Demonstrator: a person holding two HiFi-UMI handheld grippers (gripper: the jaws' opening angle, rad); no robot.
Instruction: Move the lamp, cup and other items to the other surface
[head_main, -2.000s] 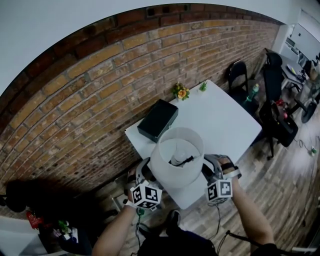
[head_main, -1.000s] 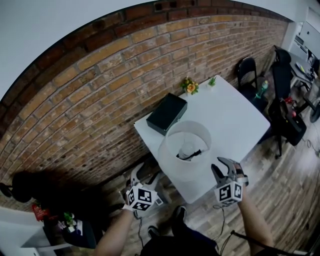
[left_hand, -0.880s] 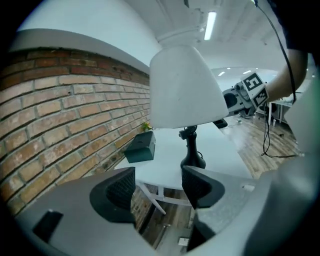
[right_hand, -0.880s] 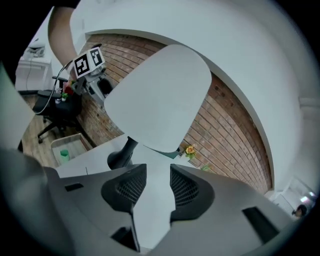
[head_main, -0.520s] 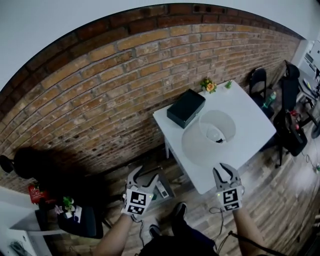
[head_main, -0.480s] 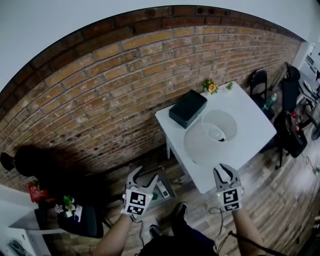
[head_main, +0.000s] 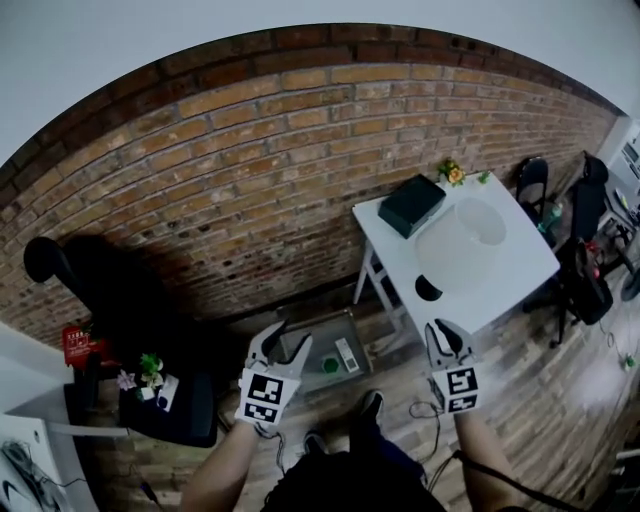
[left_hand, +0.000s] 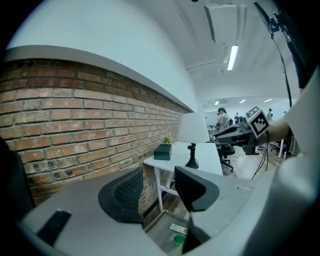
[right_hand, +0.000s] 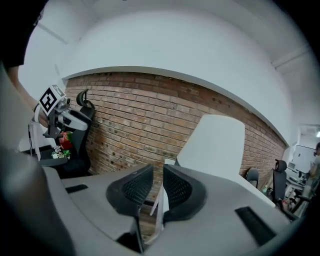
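Head view: left hand-held gripper (head_main: 283, 343), right hand-held gripper (head_main: 447, 333): mesh-textured jaws just closing, gapped, empty; conical white lamp (head_main: 460, 245).

A brick wall (head_main: 300, 150) runs across the back. A black chair (head_main: 533, 180) stands at the right on the wooden floor (head_main: 560, 400)

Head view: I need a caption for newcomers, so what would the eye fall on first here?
The red brick wall fills the upper picture. Against it at the right stands a white table bearing a white lamp, a dark box and flowers. Low down, the left gripper and right gripper have just been closing their jaws, with nothing between them.
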